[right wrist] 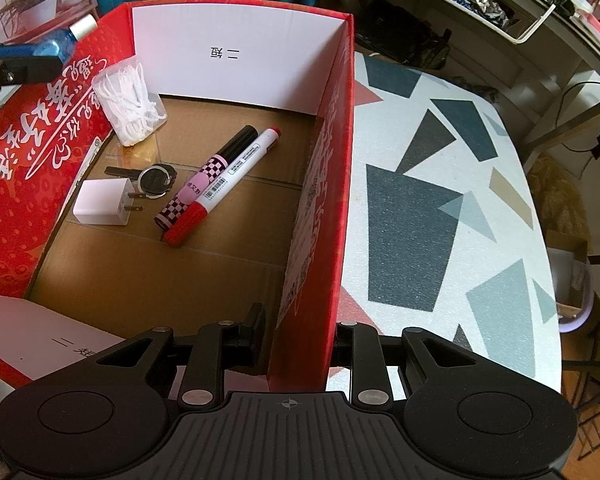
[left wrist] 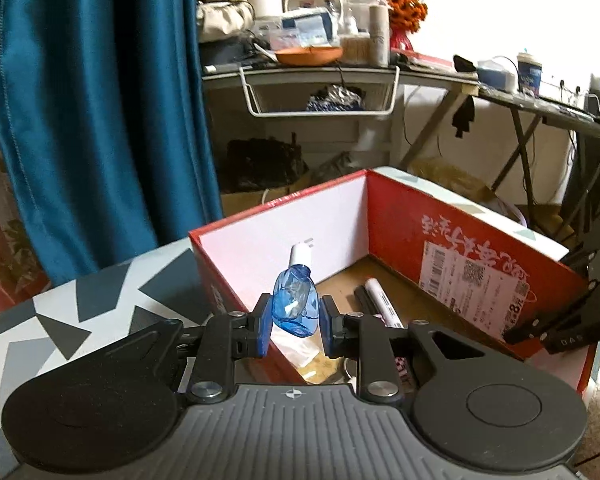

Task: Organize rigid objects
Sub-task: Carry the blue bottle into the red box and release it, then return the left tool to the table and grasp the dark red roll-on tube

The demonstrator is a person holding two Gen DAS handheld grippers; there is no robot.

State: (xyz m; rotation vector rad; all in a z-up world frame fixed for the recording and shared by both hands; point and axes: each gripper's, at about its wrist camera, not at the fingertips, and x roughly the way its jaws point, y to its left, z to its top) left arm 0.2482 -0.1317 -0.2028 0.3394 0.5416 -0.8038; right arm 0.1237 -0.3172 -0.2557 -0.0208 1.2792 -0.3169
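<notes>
I've got the left gripper point(left wrist: 294, 322) clamped narrow on a small blue bottle point(left wrist: 294, 306), pads pressed on both flanks of its body, white cap point(left wrist: 301, 254) aimed up and away from me. From the left wrist cam the bottle hangs over the near edge of the red box point(left wrist: 400, 216), above the wall, not inside yet. Same bottle shows in the right wrist cam at top left point(right wrist: 58, 46), just outside the box's left wall, w/ the left gripper point(right wrist: 8, 66) around it. Right gripper point(right wrist: 298, 336) is narrow too, straddling the box's right wall point(right wrist: 320, 240): one finger inside, one outside over the table; the pads look pressed to the cardboard, so I read it as pinching the wall. Box sits on the table w/ the grey, white & red geometric top point(right wrist: 440, 200). Inside on the brown floor: a clear tub of white floss picks point(right wrist: 130, 102) near the far left corner, a white plug adapter point(right wrist: 102, 202) by the left wall, a key w/ ring point(right wrist: 152, 178) just beside its prongs, then a checkered pen w/ black cap point(right wrist: 208, 178) and a white marker w/ red ends point(right wrist: 230, 182) lying side by side, touching, roughly mid-floor. Blue curtain point(left wrist: 100, 100) behind the table; cluttered desk point(left wrist: 300, 64) further back.
</notes>
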